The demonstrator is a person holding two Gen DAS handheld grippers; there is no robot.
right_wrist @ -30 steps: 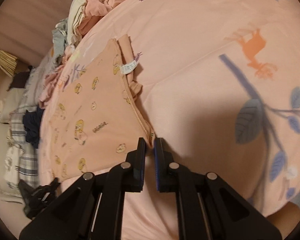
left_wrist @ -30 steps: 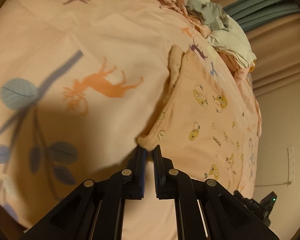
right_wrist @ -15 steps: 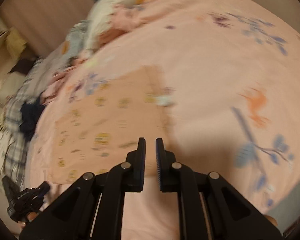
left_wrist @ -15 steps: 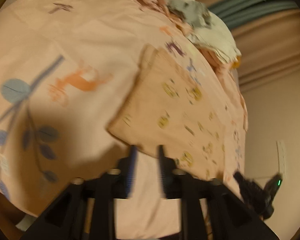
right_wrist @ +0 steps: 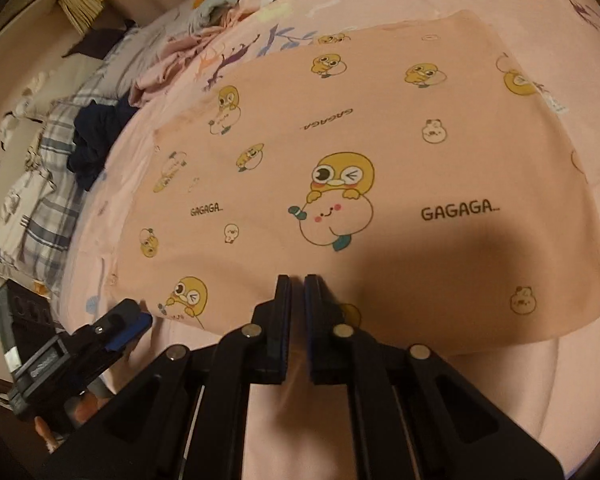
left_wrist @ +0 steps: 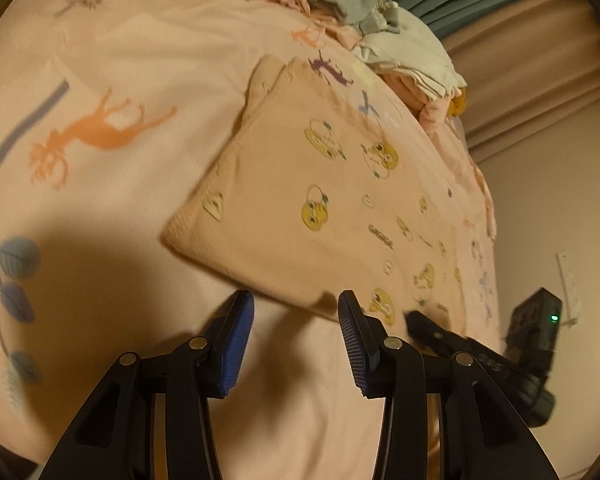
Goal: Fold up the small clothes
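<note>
Peach garment (right_wrist: 380, 168) flat on bed (left_wrist: 120, 40) — left claw (left_wrist: 296, 322) just opened, empty; right claw (right_wrist: 297, 308) closed, gripping nothing.

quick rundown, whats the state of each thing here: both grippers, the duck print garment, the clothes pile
left gripper: open, jaws have just been opening, nothing between them
right gripper: shut, nothing visibly clamped, tips over the garment's near edge
garment: lying flat on the bedsheet, folded, print side up
clothes pile: heaped and unfolded at the far end of the bed
</note>
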